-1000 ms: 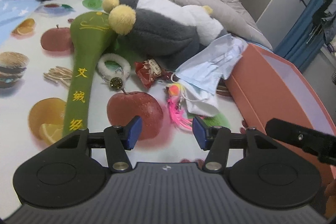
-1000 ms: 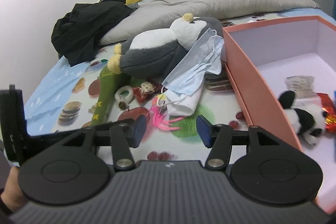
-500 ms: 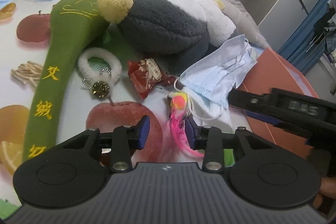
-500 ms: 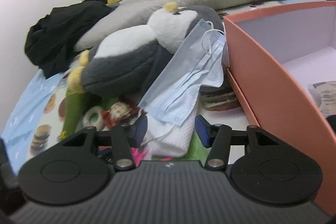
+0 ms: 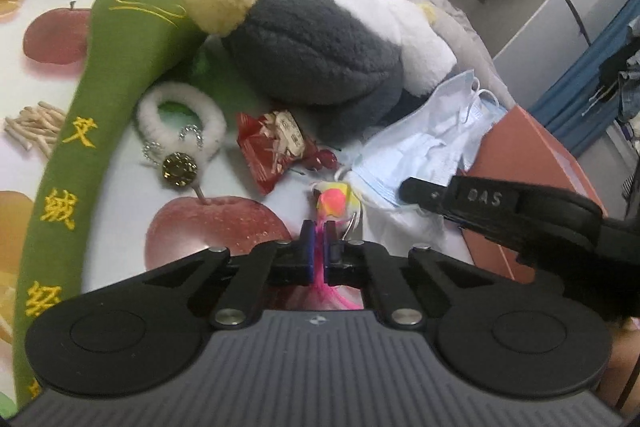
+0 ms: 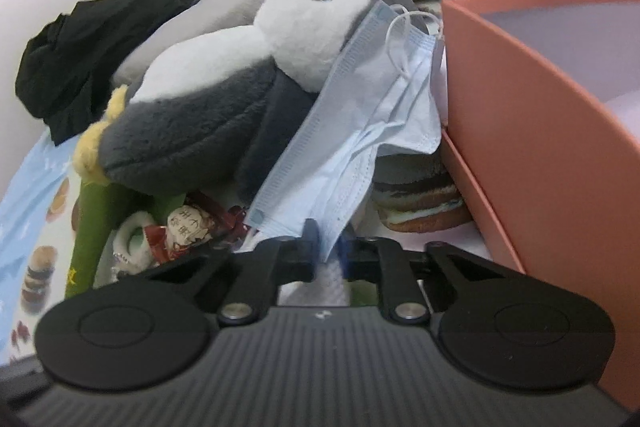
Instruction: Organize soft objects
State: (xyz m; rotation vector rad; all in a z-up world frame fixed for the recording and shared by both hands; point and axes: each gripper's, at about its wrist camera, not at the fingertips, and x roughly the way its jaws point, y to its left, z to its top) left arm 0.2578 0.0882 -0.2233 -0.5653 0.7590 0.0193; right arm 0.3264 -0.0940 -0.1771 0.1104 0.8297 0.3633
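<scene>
As both claws have just been closing, the pink tassel toy (image 5: 334, 201) is pinched by the left claw (image 5: 316, 241) and the blue face mask (image 6: 360, 131) by the right claw (image 6: 328, 247), beside the orange box (image 6: 540, 131); lifting seems next.

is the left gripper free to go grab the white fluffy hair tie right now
Probably not yet: the left gripper is shut on the pink feather toy. The hair tie itself lies uncovered on the sheet, beside the green plush.
</scene>
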